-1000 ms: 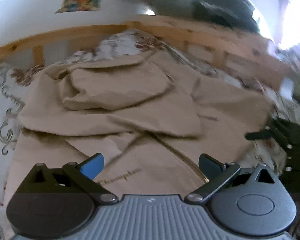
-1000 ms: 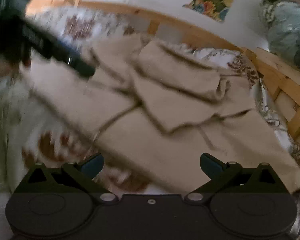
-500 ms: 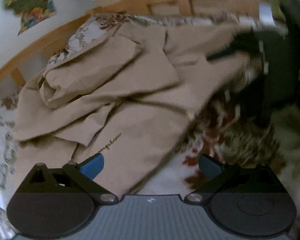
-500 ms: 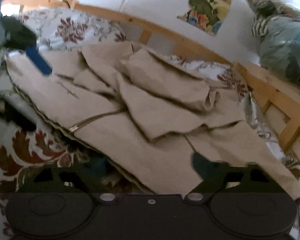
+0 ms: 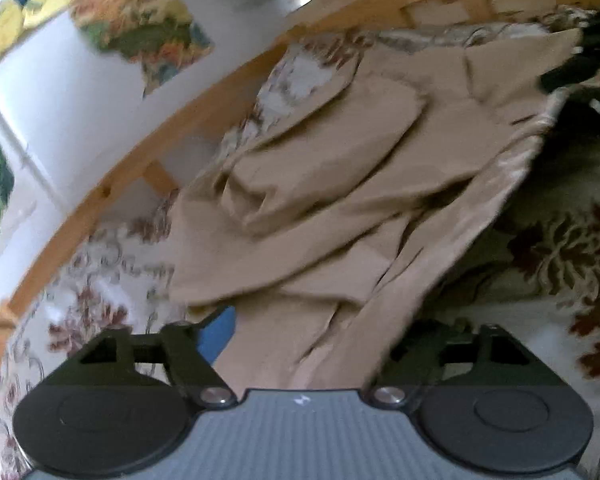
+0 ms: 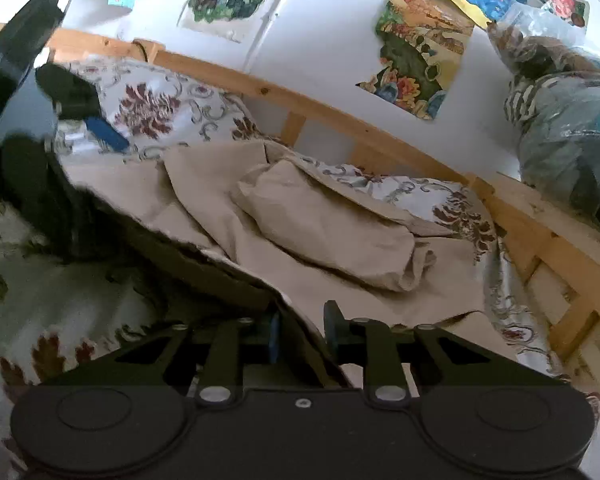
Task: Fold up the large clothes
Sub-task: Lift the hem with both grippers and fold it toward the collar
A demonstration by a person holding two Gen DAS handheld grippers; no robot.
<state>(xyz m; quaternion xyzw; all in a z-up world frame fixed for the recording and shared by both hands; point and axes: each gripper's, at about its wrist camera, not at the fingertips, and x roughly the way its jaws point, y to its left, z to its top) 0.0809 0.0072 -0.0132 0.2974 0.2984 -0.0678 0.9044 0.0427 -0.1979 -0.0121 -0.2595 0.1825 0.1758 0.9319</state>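
A large beige garment (image 5: 340,184) lies rumpled on a bed with a floral cover (image 6: 152,104), its hood bunched up toward the wooden bed rail (image 6: 320,108) by the wall.

The left gripper (image 5: 304,332) has the near hem of the garment running between its fingers, which are closing; the blue pad of one finger (image 5: 220,332) shows just beside the cloth, while the other is hidden behind the fabric, so I cannot tell if they press on it.

The right gripper (image 6: 302,332) holds the garment's edge between its fingers too, and they are closing with only a narrow gap left. The cloth passes through that gap (whether the pads already pinch it is hard to judge from this angle). The hem between the two grippers hangs raised off the bed cover, with dark shadow beneath it.

Colourful pictures (image 6: 420,52) hang on the white wall above the rail.
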